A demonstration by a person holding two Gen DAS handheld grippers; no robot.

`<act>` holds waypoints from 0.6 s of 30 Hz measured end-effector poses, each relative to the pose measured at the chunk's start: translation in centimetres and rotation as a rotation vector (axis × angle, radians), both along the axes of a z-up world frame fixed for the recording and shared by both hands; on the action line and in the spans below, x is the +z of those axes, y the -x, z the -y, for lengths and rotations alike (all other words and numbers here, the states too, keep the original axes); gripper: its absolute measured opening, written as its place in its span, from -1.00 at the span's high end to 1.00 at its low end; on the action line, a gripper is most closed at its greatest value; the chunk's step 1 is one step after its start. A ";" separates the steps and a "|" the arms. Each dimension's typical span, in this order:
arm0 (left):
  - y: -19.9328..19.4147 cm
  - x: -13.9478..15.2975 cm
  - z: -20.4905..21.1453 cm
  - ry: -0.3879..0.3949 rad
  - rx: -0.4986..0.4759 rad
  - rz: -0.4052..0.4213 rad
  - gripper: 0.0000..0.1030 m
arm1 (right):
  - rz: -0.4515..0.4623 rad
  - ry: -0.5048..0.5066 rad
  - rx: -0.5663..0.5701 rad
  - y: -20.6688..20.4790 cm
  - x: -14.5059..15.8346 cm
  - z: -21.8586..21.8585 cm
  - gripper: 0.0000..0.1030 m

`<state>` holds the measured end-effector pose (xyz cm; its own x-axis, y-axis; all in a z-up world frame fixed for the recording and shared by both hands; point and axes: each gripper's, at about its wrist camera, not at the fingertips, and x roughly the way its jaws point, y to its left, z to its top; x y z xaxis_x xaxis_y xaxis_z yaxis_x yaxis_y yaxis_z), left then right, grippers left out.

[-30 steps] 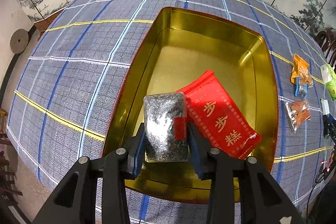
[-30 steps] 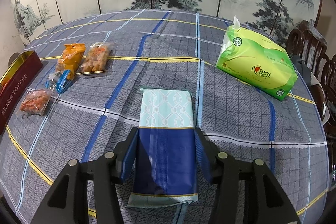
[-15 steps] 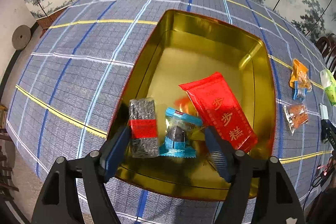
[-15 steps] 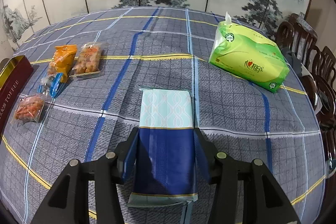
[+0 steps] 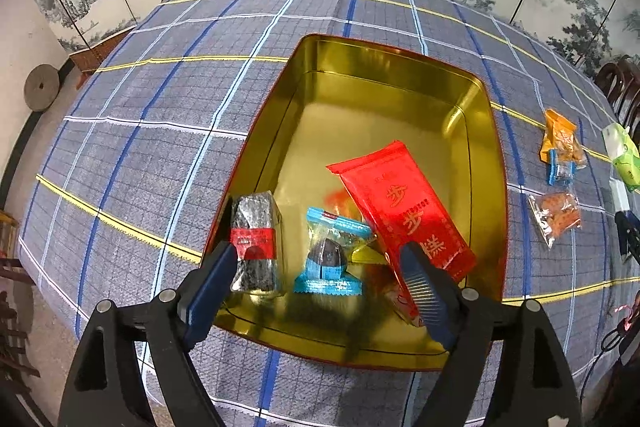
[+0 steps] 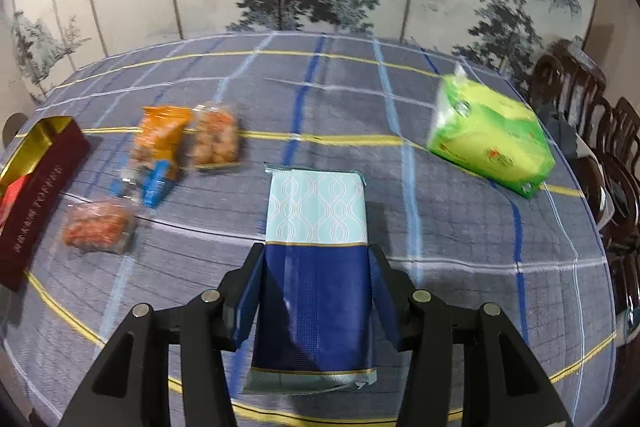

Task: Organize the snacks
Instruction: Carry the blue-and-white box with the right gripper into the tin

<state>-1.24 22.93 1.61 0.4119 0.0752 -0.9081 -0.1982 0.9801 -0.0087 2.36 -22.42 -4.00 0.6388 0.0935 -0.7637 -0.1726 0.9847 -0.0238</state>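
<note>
Left tongs (image 5: 316, 291) are opening above the gold tin (image 5: 486, 147); the dark seaweed pack (image 5: 256, 239) lies released inside. Right tongs (image 6: 316, 291) clamp the blue packet (image 6: 316, 267) above the bench (image 6: 460, 227). Next: probably carry it to the tin.

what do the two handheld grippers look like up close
Both look alike. The left gripper and the right gripper have matte black angular frames with triangular cut-outs and round silver pivot pins. Their jaws carry blue pads, ribbed on the inner face. No cables, markings or sleeves show.
</note>
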 end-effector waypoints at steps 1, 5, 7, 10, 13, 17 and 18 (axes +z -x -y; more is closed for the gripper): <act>0.1 0.0 0.0 0.002 -0.002 0.001 -0.57 | 0.004 -0.001 0.015 0.1 0.3 -0.8 0.02; 0.6 0.0 -0.3 0.004 0.002 0.002 -0.58 | 0.016 -0.003 0.079 0.3 1.3 -3.9 0.02; 1.0 0.1 -0.5 0.011 0.008 0.006 -0.59 | 0.017 -0.009 0.118 0.5 1.6 -5.7 0.02; 1.5 0.3 -0.6 0.011 0.008 0.016 -0.60 | 0.017 -0.037 0.177 0.7 2.1 -8.3 0.02; 2.0 0.6 -0.7 0.007 0.002 0.030 -0.61 | 0.010 -0.069 0.243 0.9 2.5 -11.2 0.02; 2.6 1.1 -1.4 0.010 0.020 0.046 -0.68 | -0.002 -0.102 0.333 1.4 2.9 -15.4 0.02; 2.9 1.3 -1.7 0.013 0.028 0.052 -0.68 | -0.005 -0.107 0.355 1.6 3.0 -16.4 0.02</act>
<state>-4.16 24.61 2.90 0.4568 0.0762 -0.8863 -0.2248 0.9739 -0.0321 0.73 -6.02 -0.98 0.5486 0.3882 -0.7405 -0.5036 0.8604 0.0780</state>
